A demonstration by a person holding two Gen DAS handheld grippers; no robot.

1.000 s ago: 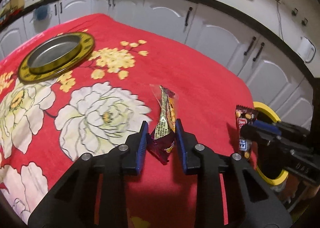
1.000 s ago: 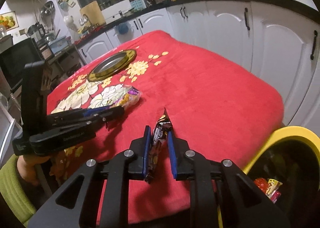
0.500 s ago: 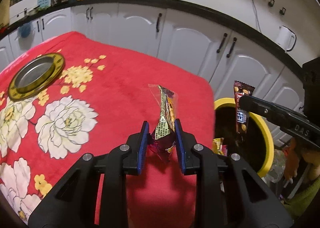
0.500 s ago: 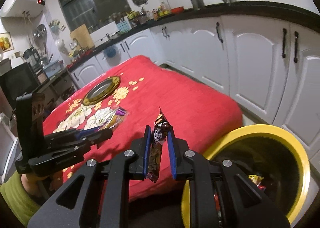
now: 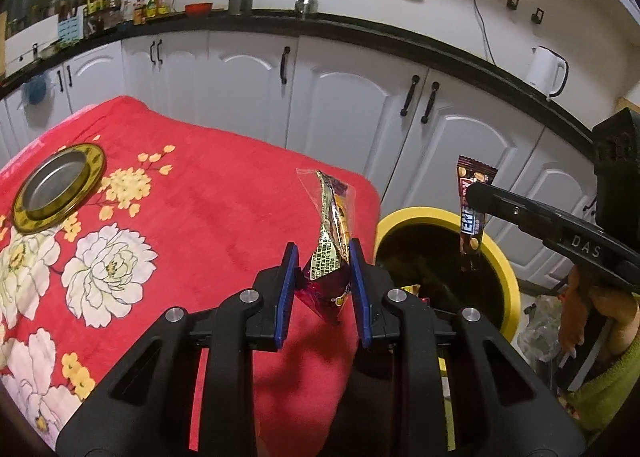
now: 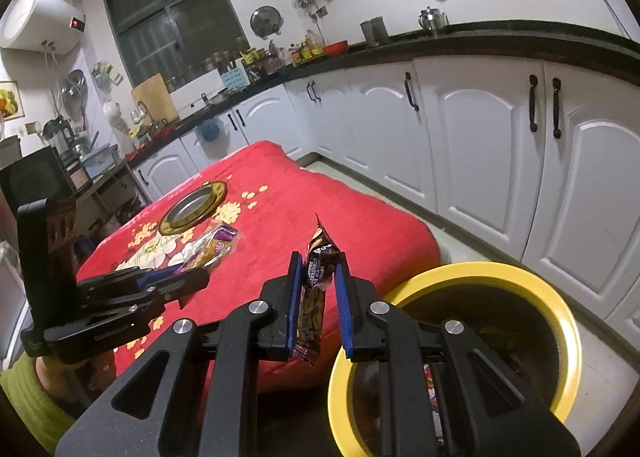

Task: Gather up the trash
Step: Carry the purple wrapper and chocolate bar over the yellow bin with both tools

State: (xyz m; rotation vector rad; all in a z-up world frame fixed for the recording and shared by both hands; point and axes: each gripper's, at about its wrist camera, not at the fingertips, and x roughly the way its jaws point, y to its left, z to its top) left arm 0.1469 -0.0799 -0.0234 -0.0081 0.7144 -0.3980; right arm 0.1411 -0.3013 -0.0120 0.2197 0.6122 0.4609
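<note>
Two wrappers are up in the air, one in each claw; the left claw [image 5: 322, 271] pinches a crinkly snack wrapper [image 5: 332, 225] above the edge of the red bench [image 5: 208, 209], not yet over the yellow bin [image 5: 506, 269]; the right claw [image 6: 318, 293] pinches a dark candy bar wrapper [image 6: 314, 289] just beside the bin's rim [image 6: 400, 297]. What could go wrong: the left wrapper is thin and slippery and held only by its lower part, so it may slide out and land on the bench or the floor; if either claw lets go too soon, the wrapper may miss the bin; the two claws are near each other and could bump. I count two claws, two held wrappers, one bin with some trash inside, and one round metal plate [image 5: 60, 187] on the bench.
</note>
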